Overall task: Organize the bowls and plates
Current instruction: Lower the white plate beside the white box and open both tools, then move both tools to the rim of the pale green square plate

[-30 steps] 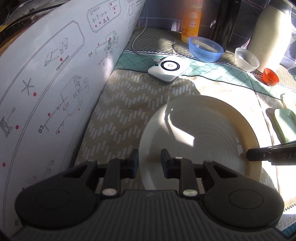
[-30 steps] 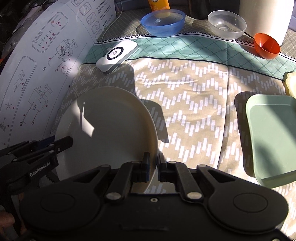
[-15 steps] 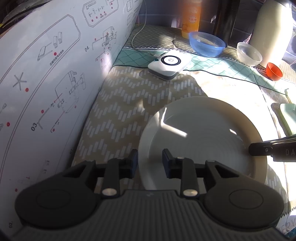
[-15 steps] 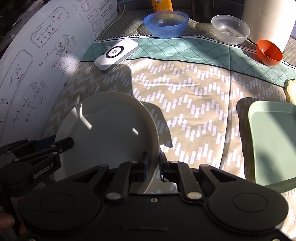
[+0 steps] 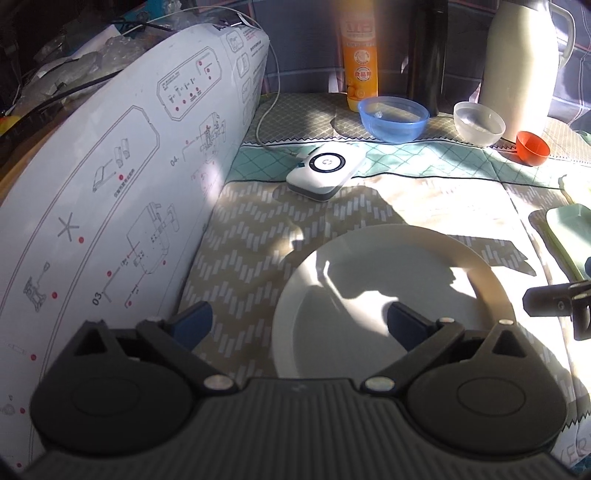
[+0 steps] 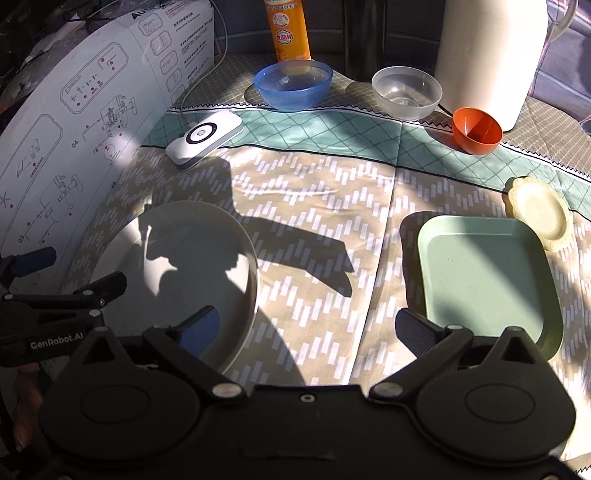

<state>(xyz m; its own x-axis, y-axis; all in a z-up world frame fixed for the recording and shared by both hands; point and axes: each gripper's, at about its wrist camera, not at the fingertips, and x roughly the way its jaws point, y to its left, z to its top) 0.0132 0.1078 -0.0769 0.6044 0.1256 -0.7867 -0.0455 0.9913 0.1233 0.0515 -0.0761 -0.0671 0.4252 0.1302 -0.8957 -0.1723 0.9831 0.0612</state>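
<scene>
A large white round plate (image 5: 399,295) lies flat on the patterned cloth; it also shows in the right wrist view (image 6: 184,266). My left gripper (image 5: 299,325) is open, its jaws spread wide over the plate's near left rim. My right gripper (image 6: 306,328) is open and empty, between the white plate and a green rectangular plate (image 6: 487,273). A small cream scalloped plate (image 6: 539,210) lies behind the green one. A blue bowl (image 6: 291,85), a clear bowl (image 6: 406,92) and a small orange bowl (image 6: 476,129) stand at the back.
A curved white instruction sheet (image 5: 110,206) walls off the left side. A white charger pad (image 6: 205,138) with a cable lies behind the plate. An orange bottle (image 6: 288,29), a dark flask (image 5: 424,55) and a cream jug (image 6: 487,55) stand at the back.
Both grippers have let go of the white plate and opened wide. The plate, held tilted before, now lies flat on the cloth. Both grippers have pulled back and up.
</scene>
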